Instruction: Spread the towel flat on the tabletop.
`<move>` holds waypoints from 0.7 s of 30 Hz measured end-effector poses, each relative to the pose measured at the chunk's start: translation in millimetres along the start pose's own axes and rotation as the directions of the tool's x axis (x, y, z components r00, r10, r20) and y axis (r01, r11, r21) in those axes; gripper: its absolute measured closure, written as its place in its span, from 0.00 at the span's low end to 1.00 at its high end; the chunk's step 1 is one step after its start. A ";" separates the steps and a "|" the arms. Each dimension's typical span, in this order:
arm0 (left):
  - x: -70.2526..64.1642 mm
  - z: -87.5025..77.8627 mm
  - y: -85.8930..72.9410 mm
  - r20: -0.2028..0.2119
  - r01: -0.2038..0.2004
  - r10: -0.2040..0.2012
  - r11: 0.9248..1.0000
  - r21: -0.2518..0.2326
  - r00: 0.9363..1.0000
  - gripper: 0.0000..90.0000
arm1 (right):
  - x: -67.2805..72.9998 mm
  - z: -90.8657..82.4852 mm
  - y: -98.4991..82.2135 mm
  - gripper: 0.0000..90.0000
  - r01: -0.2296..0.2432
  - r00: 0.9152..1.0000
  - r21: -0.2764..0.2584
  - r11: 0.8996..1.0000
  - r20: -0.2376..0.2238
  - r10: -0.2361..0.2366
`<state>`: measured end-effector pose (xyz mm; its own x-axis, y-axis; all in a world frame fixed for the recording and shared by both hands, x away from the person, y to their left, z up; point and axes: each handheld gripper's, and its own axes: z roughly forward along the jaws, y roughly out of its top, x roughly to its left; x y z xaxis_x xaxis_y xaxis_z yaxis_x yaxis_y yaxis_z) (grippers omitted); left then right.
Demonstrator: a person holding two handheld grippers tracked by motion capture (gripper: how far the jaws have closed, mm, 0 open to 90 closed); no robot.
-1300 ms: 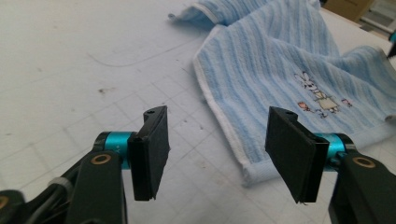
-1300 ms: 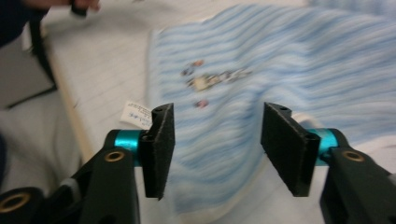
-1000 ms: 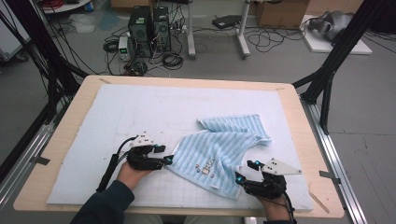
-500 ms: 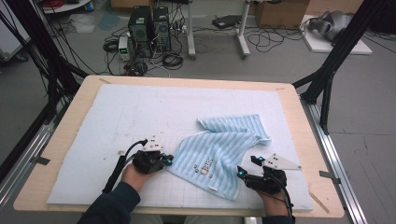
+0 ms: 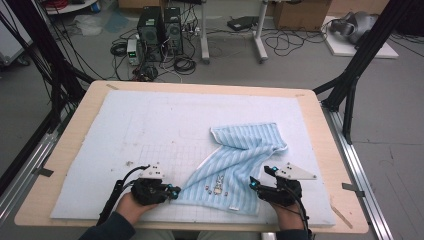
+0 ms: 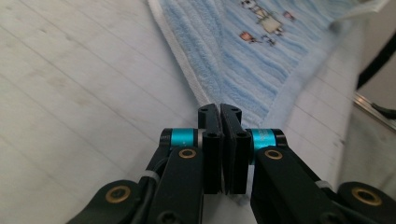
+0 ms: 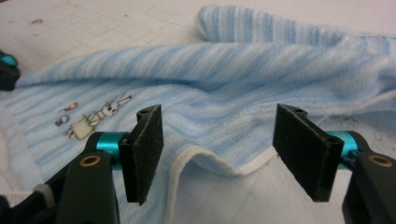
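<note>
One towel, two tools, one mat.

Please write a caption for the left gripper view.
Left gripper shut on white hem of blue striped terry towel.

Fluffy ribbed terry cloth towel

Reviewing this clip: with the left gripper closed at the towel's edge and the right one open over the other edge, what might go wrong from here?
1. The left gripper has just closed on the white hem of the towel; the bite looks thin, so the hem may slip out when pulled.
2. The right gripper is open around a raised fold of hem; closing there may catch two layers.
3. The far half lies bunched, so lifting could drag it across the mat instead of spreading it.
</note>
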<state>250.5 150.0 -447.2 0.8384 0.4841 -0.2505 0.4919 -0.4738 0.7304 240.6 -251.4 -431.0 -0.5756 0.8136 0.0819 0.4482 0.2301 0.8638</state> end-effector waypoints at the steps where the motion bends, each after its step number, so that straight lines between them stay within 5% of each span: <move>1: -3.1 -1.1 -2.3 0.011 -0.003 0.003 1.000 0.002 1.000 0.97 | 0.8 0.5 0.7 0.37 -0.002 1.000 0.001 1.000 -0.001 0.002; 8: -15.8 -4.5 -10.5 0.064 -0.033 0.032 0.999 0.012 0.997 0.97 | 3.8 6.6 2.8 0.39 -0.008 0.999 0.031 0.999 0.044 0.006; 10: -15.6 -4.2 -9.2 0.060 -0.025 0.025 1.000 0.004 0.998 0.90 | 4.8 7.5 2.5 0.40 -0.004 0.999 0.035 0.999 0.049 0.002; 14: -9.1 -4.8 0.3 -0.020 -0.017 0.016 0.998 -0.066 1.000 0.51 | 8.8 5.7 1.5 0.45 0.013 0.999 0.044 0.999 0.046 -0.015; 21: 8.3 -7.7 26.1 -0.091 -0.038 0.020 0.978 -0.206 0.996 0.45 | 18.9 5.7 -0.8 0.56 0.056 0.997 0.072 0.996 -0.055 -0.052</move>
<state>268.5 147.4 -425.3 0.8229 0.5398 -0.1770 0.4006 -0.3305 0.8546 233.3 -233.1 -433.0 -0.6351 0.7698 0.0642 0.4633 0.3132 0.8290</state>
